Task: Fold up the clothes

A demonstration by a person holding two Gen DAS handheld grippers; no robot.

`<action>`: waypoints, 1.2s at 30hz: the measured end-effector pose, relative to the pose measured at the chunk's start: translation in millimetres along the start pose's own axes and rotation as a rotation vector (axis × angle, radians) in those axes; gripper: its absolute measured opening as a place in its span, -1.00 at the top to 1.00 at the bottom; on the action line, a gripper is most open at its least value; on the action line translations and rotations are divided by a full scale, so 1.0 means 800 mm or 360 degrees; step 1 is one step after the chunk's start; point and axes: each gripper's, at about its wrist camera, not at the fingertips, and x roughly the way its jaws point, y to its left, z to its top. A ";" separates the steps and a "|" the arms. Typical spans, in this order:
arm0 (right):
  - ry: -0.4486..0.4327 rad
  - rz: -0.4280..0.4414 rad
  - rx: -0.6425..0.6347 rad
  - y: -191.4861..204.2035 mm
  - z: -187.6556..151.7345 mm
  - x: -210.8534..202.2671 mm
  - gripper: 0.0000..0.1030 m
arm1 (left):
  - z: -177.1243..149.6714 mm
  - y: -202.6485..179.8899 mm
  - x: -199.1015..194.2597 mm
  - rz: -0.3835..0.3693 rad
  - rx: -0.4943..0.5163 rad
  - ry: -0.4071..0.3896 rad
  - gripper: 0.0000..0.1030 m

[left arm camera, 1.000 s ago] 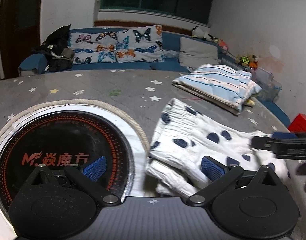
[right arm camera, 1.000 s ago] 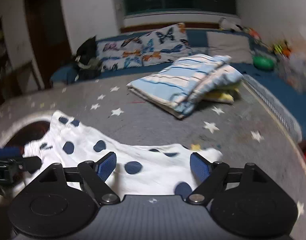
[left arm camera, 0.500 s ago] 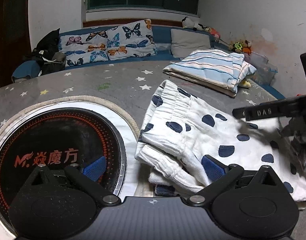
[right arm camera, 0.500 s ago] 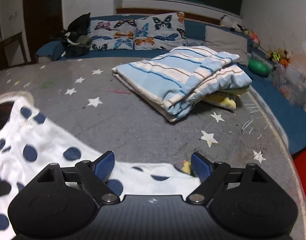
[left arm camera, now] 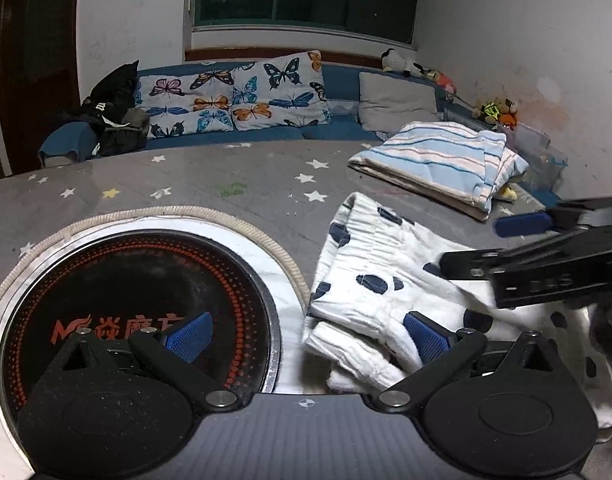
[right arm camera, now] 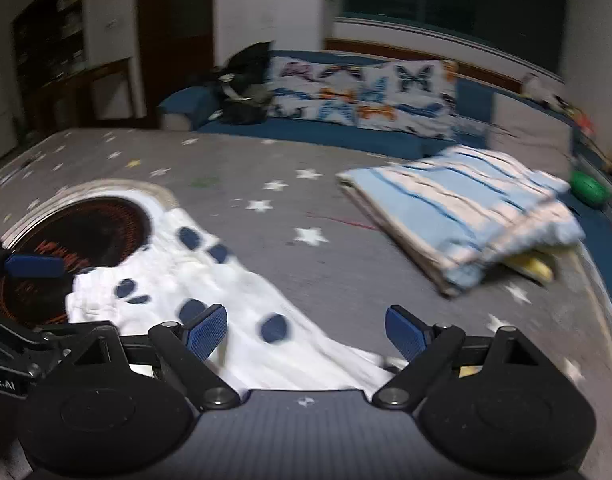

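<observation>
A white garment with navy dots (left arm camera: 385,276) lies partly folded on the grey star-print table, its waistband end toward the round cooktop. It also shows in the right wrist view (right arm camera: 226,292). My left gripper (left arm camera: 306,338) is open, low over the garment's near left edge, empty. My right gripper (right arm camera: 306,334) is open and empty above the garment's right part. The right gripper shows in the left wrist view (left arm camera: 537,248), hovering over the garment. The left gripper's fingertip (right arm camera: 34,266) shows at the left edge of the right wrist view.
A round black induction cooktop (left arm camera: 138,280) is set in the table at the left. A folded blue-striped blanket (left arm camera: 445,164) lies at the back right. A blue sofa with butterfly pillows (left arm camera: 234,100) stands behind the table.
My right gripper has swung left and back over the garment, turning toward the cooktop. My left gripper has shifted slightly. The garment lies much as before.
</observation>
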 end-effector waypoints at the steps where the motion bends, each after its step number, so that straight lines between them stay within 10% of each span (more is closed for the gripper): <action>1: 0.0016 -0.0007 -0.0020 0.005 0.002 0.008 -0.72 | -0.001 0.001 0.001 -0.0003 0.0001 0.0007 -1.00; 36: -0.0024 -0.0366 0.0264 -0.080 -0.047 -0.042 -0.81 | -0.003 -0.013 -0.024 -0.0093 0.0030 -0.0008 -1.00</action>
